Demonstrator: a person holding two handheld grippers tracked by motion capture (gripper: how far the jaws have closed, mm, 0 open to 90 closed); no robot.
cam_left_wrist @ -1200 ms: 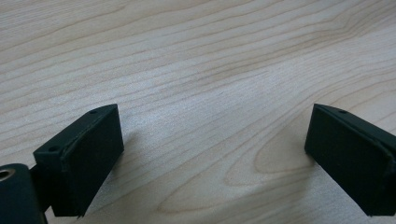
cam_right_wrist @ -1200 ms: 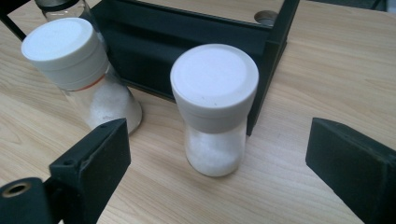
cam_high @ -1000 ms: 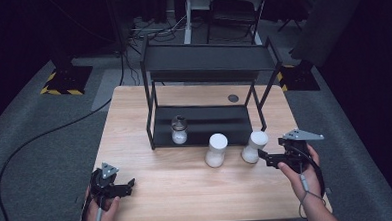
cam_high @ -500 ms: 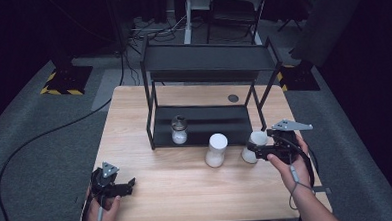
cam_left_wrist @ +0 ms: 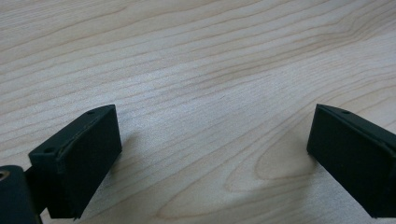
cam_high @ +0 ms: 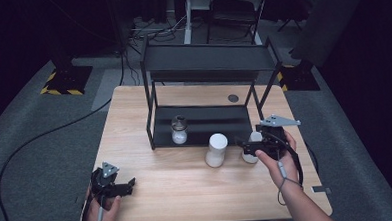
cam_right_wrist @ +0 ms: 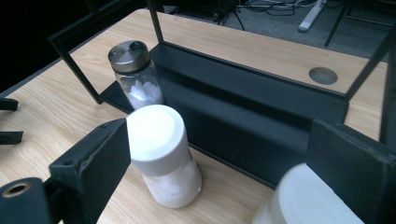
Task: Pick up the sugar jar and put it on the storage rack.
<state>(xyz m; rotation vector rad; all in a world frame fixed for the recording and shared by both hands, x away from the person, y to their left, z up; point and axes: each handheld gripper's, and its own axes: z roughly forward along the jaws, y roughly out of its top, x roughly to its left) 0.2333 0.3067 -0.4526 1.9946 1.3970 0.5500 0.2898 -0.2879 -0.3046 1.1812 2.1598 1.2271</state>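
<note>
White-capped jar (cam_right_wrist: 306, 198) — rigid, smooth, likely slippery — is best gripped around its body, below the cap. Right tool (cam_high: 253, 149) is spread wide beside it, nothing held; left tool (cam_left_wrist: 210, 154) gapes wide too.

We see a black rack (cam_high: 209, 65) standing on a wooden table (cam_high: 187, 191), toward its far side. On the rack's lower shelf, at its left end, stands a glass jar (cam_high: 179, 130) with a metal lid and white contents. Just in front of the rack, on the bare wood, stands a white jar (cam_high: 216, 149), upright and capped. Behind the rack's lower shelf we see a round hole (cam_high: 233, 98) in the tabletop. Left of the rack a black cable (cam_high: 45, 142) curves over the grey floor (cam_high: 37, 197), and a striped pad (cam_high: 63, 90) lies beyond it.
</note>
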